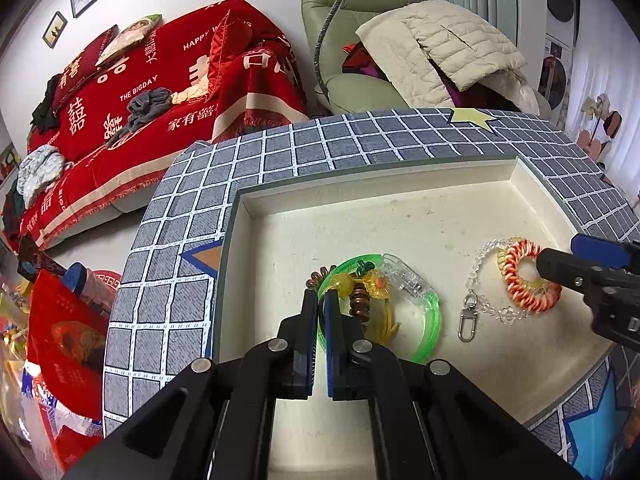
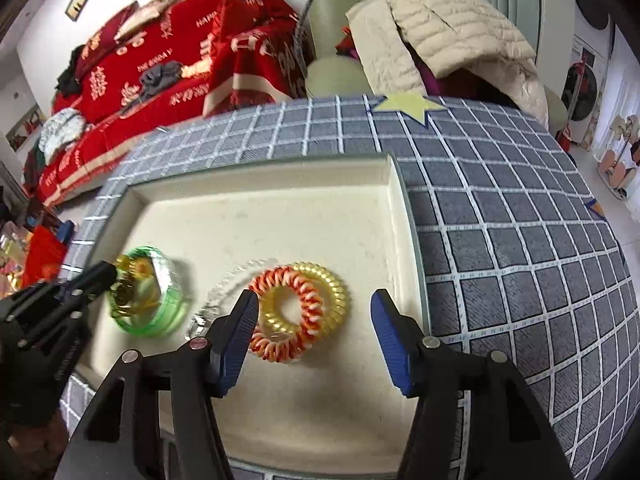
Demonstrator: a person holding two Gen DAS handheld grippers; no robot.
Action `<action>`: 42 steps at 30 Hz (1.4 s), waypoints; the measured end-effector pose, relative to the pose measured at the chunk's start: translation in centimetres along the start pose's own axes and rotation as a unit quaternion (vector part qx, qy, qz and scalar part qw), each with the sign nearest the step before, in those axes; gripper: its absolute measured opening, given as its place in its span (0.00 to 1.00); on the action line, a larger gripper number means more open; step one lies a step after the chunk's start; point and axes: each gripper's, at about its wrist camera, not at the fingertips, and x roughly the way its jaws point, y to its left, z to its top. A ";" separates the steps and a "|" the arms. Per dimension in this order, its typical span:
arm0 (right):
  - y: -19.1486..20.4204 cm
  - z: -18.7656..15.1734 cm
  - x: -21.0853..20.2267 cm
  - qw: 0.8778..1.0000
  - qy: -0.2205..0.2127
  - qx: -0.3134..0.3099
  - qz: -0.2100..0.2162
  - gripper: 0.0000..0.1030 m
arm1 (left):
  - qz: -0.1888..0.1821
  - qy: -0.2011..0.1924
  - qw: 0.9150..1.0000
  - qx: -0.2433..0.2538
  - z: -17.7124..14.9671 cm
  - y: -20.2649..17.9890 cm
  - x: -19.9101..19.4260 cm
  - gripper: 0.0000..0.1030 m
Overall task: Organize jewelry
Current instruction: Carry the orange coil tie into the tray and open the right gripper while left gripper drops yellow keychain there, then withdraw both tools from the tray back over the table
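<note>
A cream tray (image 1: 400,184) lies on a blue-grey checked cloth. My left gripper (image 1: 320,300) is shut on the near rim of a green translucent bangle (image 1: 432,320), which has a yellow flower charm (image 1: 378,284) and brown beads (image 1: 360,304) tangled in it. To the right lie a clear bead chain (image 1: 476,276) with a metal clasp and a red-and-white coil tie (image 1: 528,296). In the right wrist view my right gripper (image 2: 315,296) stands open over that red-and-white coil tie (image 2: 288,344) and a yellow coil tie (image 2: 332,280), without touching them. The left gripper (image 2: 100,276) and the bangle (image 2: 168,312) look blurred there.
The checked cloth (image 2: 500,208) covers the table around the tray (image 2: 260,172). A sofa under a red throw (image 1: 160,92) stands behind on the left, a green armchair with a cream jacket (image 1: 440,40) behind the table. Red packets (image 1: 64,332) lie left of the table.
</note>
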 end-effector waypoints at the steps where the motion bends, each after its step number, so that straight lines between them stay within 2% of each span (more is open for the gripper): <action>1: 0.1 0.0 -0.2 1.000 -0.001 0.000 0.002 0.61 | -0.001 0.001 1.000 -0.001 0.0 0.0 0.0 0.23; 11: -0.1 -0.6 -3.7 0.999 -0.028 0.013 0.022 0.62 | -0.016 0.005 1.000 -0.026 -0.1 0.2 -0.6 0.23; 23: -1.0 -2.5 -7.0 0.999 -0.036 0.023 0.032 0.62 | -0.007 -0.005 1.000 -0.021 -0.2 0.1 -1.5 0.24; 25: -0.9 -3.0 -7.0 0.999 -0.031 0.022 0.036 0.62 | -0.009 -0.002 1.000 -0.020 -0.1 0.0 -1.5 0.82; 26: -0.8 -3.3 -6.9 0.999 -0.028 0.021 0.037 0.62 | -0.002 -0.005 1.000 -0.024 -0.1 0.0 -1.7 1.00; 27: -0.7 -3.6 -6.9 0.999 -0.025 0.020 0.037 0.62 | 0.014 -0.030 0.999 -0.026 -0.2 0.0 -2.5 1.00; 33: -0.7 -4.9 -7.0 0.999 -0.016 0.023 0.045 0.63 | 0.018 -0.038 0.999 -0.016 -0.5 0.1 -4.0 1.00; 34: -0.7 -5.1 -7.2 0.999 -0.015 0.023 0.047 0.70 | 0.017 -0.039 0.999 -0.018 -0.7 0.3 -4.3 1.00; 35: -0.7 -5.4 -7.4 0.998 -0.015 0.022 0.050 0.83 | 0.012 -0.039 0.999 -0.022 -0.9 0.6 -4.7 1.00; 42: 0.6 -7.8 -9.2 0.998 -0.015 -0.008 0.067 0.85 | -0.004 -0.033 0.999 -0.027 -4.0 2.0 -7.2 1.00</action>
